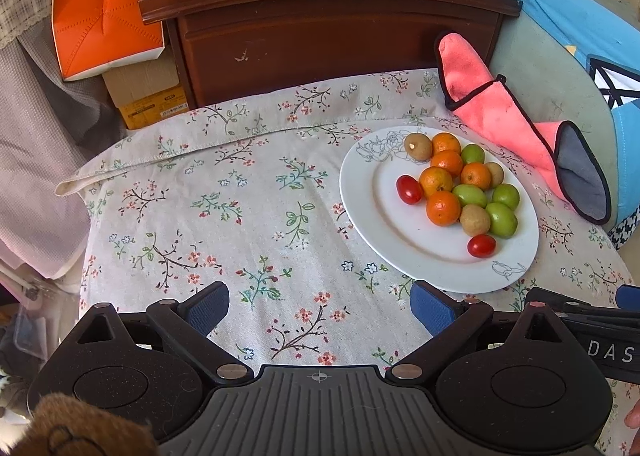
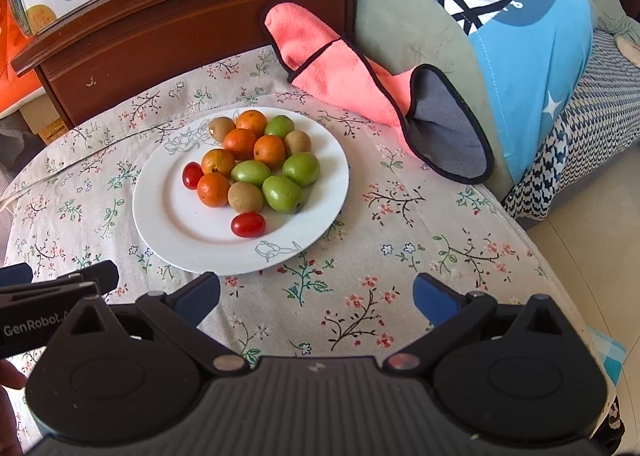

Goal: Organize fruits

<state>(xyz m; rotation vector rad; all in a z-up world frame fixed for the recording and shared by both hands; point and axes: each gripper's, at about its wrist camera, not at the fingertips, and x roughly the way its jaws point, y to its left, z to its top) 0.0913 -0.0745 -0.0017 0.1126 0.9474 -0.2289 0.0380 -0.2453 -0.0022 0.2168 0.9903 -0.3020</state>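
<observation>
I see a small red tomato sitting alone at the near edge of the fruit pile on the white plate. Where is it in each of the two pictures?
Left wrist view: the cherry tomato lies right of centre, on the plate's near side, just below a brown kiwi.
Right wrist view: the same cherry tomato lies left of centre, below that kiwi.
Shared landmark: the pink cloth beyond the white plate.

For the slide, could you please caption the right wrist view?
Open right hand-held gripper faces a white plate of mixed small fruits on a floral tablecloth.
</observation>
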